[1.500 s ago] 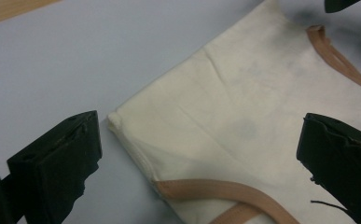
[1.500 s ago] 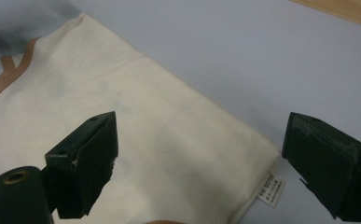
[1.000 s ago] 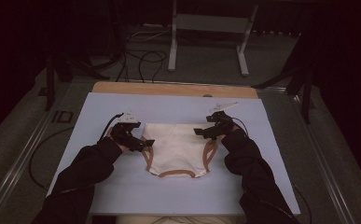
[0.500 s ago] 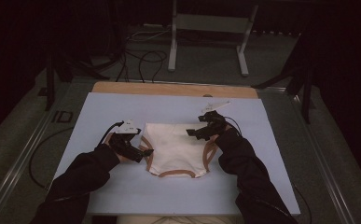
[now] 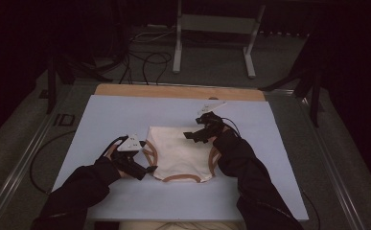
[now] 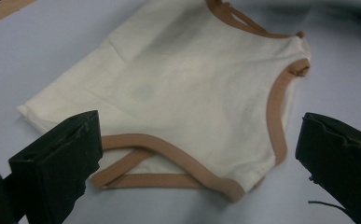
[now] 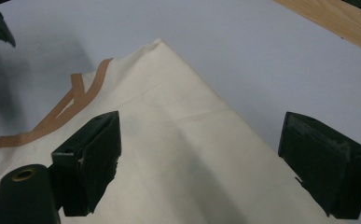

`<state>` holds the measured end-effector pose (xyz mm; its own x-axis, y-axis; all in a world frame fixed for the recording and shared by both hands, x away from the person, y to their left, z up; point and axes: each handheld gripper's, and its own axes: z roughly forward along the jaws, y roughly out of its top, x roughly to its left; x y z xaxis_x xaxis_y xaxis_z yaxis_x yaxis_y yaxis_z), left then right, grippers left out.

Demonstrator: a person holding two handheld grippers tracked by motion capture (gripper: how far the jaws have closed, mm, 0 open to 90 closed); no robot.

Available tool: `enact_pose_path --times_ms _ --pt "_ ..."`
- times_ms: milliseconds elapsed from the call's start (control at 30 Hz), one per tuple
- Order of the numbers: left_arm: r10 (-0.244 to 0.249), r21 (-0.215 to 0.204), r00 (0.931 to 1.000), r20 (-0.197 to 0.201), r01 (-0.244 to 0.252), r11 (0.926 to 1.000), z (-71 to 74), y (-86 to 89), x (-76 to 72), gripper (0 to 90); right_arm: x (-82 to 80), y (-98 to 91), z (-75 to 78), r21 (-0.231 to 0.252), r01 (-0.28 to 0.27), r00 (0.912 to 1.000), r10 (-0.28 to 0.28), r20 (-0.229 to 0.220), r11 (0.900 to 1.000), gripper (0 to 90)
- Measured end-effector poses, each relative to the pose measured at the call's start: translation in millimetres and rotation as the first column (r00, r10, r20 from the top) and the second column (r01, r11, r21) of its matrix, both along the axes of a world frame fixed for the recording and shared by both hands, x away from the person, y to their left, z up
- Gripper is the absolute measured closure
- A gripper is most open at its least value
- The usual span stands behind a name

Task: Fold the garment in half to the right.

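- Garment (image 5: 179,153): small cream top with tan binding, lying flat on the pale blue mat (image 5: 269,191), near its middle, between the two grippers.
- Left gripper (image 5: 142,168): at the garment's near-left corner, jaws spread wide, nothing between them. In the left gripper view the tan-bound armhole loop (image 6: 145,165) lies just ahead of the jaws.
- Handling, judged: thin knit cloth, very light, limp, no stiffness. It will sag and fold when lifted and drag on the mat if pulled by one point. Not fragile; not slippery.
- Best hold, judged: pinch the doubled binding (image 6: 277,116) or a corner, both layers together; the open middle offers no edge to grip.
- Right gripper (image 5: 195,135): over the far-right part of the garment, jaws also apart, hovering above plain cloth near the far corner (image 7: 157,44).
- Wooden table edge (image 5: 173,91) beyond the mat.
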<state>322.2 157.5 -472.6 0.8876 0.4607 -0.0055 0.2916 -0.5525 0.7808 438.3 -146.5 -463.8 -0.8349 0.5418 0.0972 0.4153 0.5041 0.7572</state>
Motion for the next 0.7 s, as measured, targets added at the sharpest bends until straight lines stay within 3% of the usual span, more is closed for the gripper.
enact_pose_path --times_ms 333,700 --pt "-0.068 0.045 0.9974 0.024 0.067 0.9967 -7.0 -11.2 -14.5 4.4 3.8 25.3 -2.1 -0.011 -0.027 0.9995 0.027 -0.015 0.9996 13.1" --pt "-0.112 0.099 0.993 0.039 0.107 0.9892 -20.0 -16.4 -20.8 11.4 3.5 55.4 -16.1 -0.046 -0.07 0.9968 0.068 -0.041 0.9965 13.9"
